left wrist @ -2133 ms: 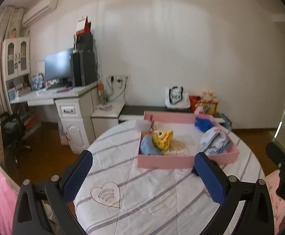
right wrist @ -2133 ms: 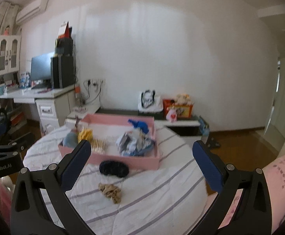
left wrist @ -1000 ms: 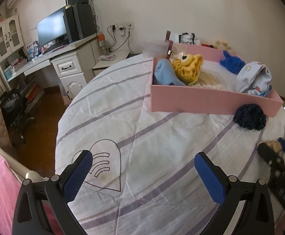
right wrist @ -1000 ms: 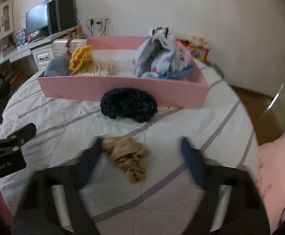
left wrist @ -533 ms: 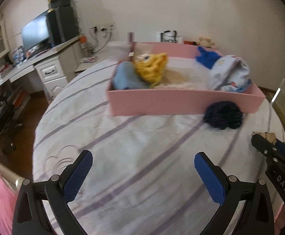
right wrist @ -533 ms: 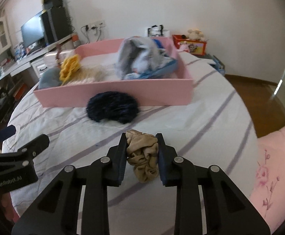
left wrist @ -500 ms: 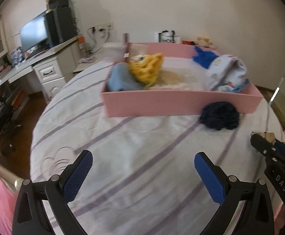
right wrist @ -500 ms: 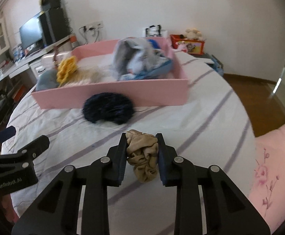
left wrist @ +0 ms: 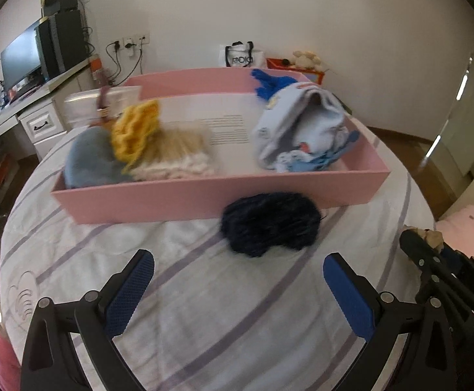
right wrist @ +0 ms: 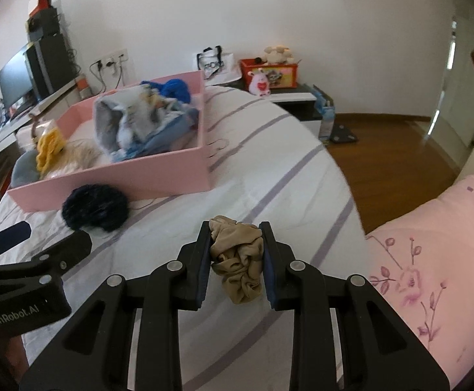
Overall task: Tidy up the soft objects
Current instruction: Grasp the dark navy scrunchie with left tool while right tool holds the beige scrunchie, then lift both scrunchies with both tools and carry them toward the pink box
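Both tools are built alike: matte black plastic frames with long triangular cut-outs, branching forward into two angled arms. The left gripper has arms jointed with round silver screw heads, and each jaw carries a blue pad with a fine cross-hatched texture. Seen from the right wrist view, its side body bears white lettering reading "GenRobot.AI". The right gripper shows the same black frame and silver screws, two on each arm, with dark blue pads lining the inner faces of its jaws. No sleeve or hand shows in either view.
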A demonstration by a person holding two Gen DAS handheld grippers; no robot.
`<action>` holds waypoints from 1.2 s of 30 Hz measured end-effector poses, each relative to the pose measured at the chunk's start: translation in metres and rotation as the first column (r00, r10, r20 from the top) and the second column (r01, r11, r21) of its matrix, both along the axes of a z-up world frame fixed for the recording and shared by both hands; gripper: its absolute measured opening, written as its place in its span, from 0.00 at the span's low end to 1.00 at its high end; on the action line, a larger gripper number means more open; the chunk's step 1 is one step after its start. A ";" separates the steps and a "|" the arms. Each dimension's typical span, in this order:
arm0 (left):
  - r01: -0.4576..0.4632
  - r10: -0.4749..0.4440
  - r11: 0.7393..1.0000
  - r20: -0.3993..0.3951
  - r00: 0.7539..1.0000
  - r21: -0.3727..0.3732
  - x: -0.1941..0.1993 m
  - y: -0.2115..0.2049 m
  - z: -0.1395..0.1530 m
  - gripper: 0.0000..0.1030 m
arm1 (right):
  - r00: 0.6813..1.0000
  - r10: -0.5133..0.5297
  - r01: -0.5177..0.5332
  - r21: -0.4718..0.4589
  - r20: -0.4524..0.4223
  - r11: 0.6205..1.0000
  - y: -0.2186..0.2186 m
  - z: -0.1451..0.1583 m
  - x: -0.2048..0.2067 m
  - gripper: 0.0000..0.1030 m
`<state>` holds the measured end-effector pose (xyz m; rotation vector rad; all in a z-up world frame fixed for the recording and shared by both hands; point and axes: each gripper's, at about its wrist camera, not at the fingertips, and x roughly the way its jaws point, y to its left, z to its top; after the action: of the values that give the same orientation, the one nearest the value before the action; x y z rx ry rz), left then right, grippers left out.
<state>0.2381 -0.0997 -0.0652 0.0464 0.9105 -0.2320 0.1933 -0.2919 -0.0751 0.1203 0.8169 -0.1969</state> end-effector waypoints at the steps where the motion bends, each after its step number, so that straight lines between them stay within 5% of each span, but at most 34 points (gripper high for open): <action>1: -0.004 0.004 1.000 -0.007 1.000 0.004 0.002 -0.003 -0.001 1.00 | 1.000 -0.006 0.006 -0.001 0.001 1.000 -0.002 0.000 0.000 0.25; 12: -0.064 0.066 0.997 -0.082 0.994 0.031 0.038 -0.037 -0.025 0.98 | 1.000 -0.025 0.025 -0.015 -0.001 1.000 -0.028 -0.001 0.015 0.25; 14: -0.048 0.050 0.999 -0.079 0.996 0.018 0.038 -0.039 -0.028 0.89 | 1.000 -0.019 0.019 -0.011 -0.001 1.000 -0.029 -0.003 0.016 0.25; 16: -0.038 0.039 0.999 -0.054 0.998 0.017 0.035 -0.041 -0.025 0.63 | 1.000 -0.017 0.017 -0.005 -0.002 1.000 -0.029 -0.006 0.016 0.25; 24: -0.014 0.012 0.999 -0.063 0.998 -0.035 0.033 -0.037 -0.021 0.23 | 1.000 -0.012 0.012 0.006 -0.009 1.000 -0.028 -0.012 0.017 0.25; 36: 0.000 -0.003 0.998 -0.055 0.998 -0.061 0.025 -0.030 -0.009 0.17 | 1.000 -0.006 0.006 0.007 -0.007 1.000 -0.026 -0.010 0.016 0.25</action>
<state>0.2632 -0.1292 -0.0743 -0.0159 0.9576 -0.2634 0.2097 -0.3181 -0.0854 0.1291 0.8248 -0.2005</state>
